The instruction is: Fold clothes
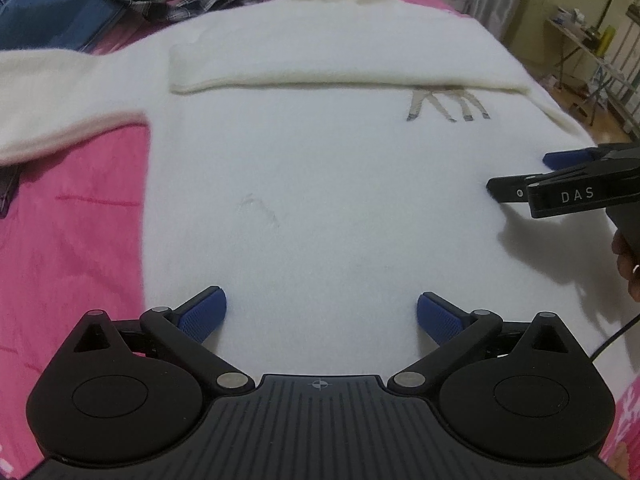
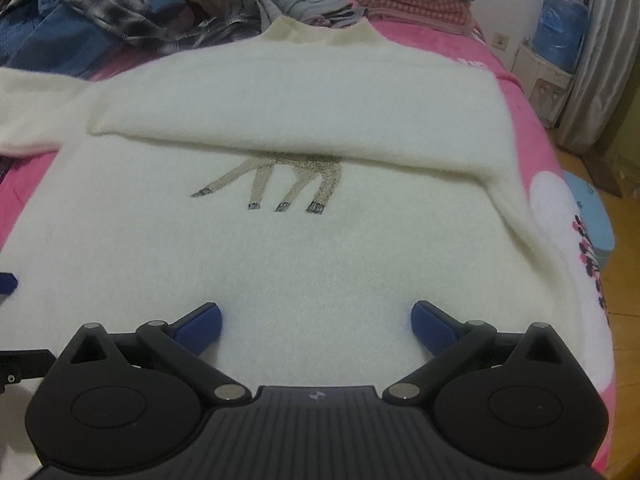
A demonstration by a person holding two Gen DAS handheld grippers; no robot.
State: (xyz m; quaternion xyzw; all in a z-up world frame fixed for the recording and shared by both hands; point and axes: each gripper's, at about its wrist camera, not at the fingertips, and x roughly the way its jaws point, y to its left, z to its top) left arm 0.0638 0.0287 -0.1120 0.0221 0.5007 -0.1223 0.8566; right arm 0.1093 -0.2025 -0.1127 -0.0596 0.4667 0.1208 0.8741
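The scene is lit softly and rather dimly by indoor light from above. In the left wrist view the fluffy cream knitted sweater [image 1: 320, 184] is washed out to a bluish white, its texture lost; in the right wrist view it is rendered a warmer cream. Dark, fairly sharp shadows are cast on the knit under the black right gripper [image 1: 516, 174] at the right edge. Strong fisheye bending is seen along the pink quilted bedspread [image 2: 516, 92]. The far heap of plaid and denim clothes [image 2: 80, 12] is blurred.
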